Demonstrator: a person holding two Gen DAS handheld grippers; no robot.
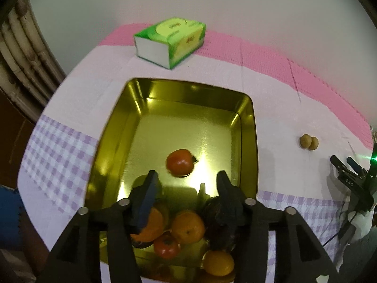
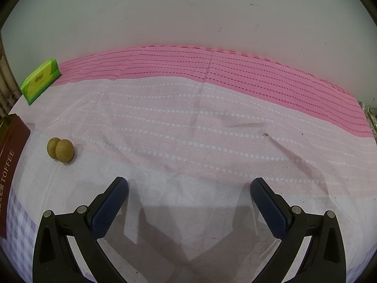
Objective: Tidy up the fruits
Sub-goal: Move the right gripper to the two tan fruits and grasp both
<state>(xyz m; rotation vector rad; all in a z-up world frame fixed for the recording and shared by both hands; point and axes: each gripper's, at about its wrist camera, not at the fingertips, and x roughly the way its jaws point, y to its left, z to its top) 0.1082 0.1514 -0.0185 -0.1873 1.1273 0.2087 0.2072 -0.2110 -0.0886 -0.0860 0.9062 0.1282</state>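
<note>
Fruit filled the near end of the gold tin (image 1: 113, 139): two oranges (image 1: 188, 226), a small red fruit (image 1: 166, 247), a yellow one (image 1: 218, 262) and a dark one (image 1: 220, 232). We held the left gripper (image 1: 187, 182) just over that pile, jaws partly apart with nothing clamped; one red fruit (image 1: 180, 164) lay loose on the tin floor just beyond the fingertips, not touched. We kept the right gripper (image 2: 189, 185) over bare cloth (image 2: 188, 122), jaws wide apart, empty, touching nothing. Two small brown round fruits (image 2: 61, 151) sat touching each other on the cloth, right of the tin and far-left of the right gripper, well apart from both. We saw a green tissue pack (image 1: 169, 41) at the far edge.
</note>
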